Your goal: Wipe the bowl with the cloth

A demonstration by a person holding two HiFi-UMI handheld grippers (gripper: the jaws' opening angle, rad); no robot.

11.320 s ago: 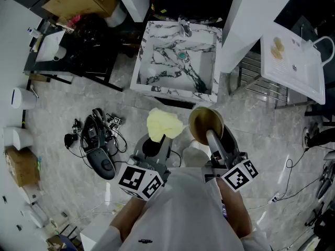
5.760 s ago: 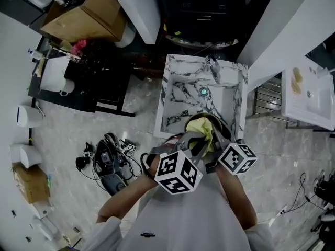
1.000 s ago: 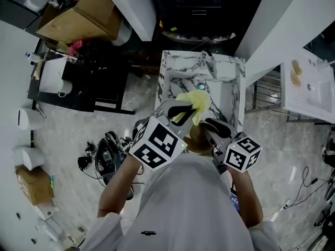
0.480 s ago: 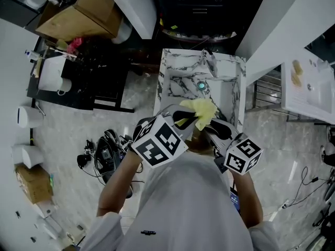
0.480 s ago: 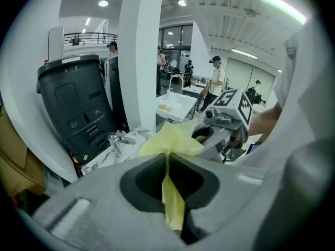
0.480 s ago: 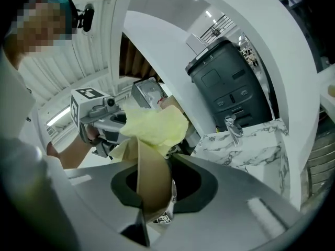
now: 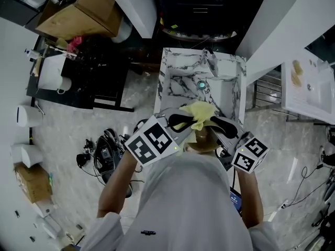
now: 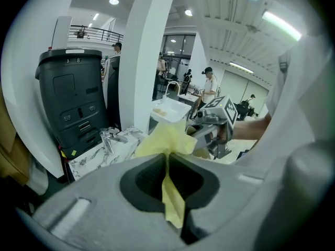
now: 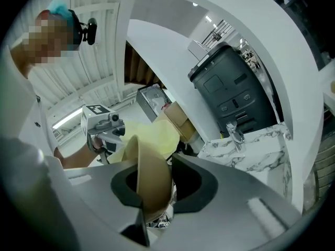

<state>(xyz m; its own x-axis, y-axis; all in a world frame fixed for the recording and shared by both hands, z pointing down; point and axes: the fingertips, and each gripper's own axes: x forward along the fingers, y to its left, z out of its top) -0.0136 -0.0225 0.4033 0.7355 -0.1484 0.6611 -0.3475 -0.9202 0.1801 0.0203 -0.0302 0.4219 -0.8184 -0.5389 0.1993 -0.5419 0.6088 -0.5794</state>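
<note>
Because the cloth (image 7: 198, 111) looks thin, limp & light, it should drape over whatever it meets & needs only a pinch on one fold. It has that: the left gripper (image 8: 168, 163) is clenched on a fold, w/ a short tail hanging below the pads & the bulk bunched out past the tips. That hand comes in from the left w/ the marker cube (image 7: 151, 144) up, jaws pointing right & a bit away from the person, toward the bowl (image 9: 149, 177). The cloth is in the air between the two grippers, over the sink's (image 7: 163, 82) near edge. Its bunch is at or against the bowl, but contact can't be told for sure. The bowl looks stiff, smooth, prob. light & a bit slippery. The rim is the place to hold it, tho a rim grip may let it swivel under rubbing, so press gently. The right gripper (image 9: 154, 184) is clamped on that rim & wall, holding the bowl on edge w/ nothing under it. The right hand comes in from the right, jaws aimed left at the cloth, both wrists close in front of the chest.
</note>
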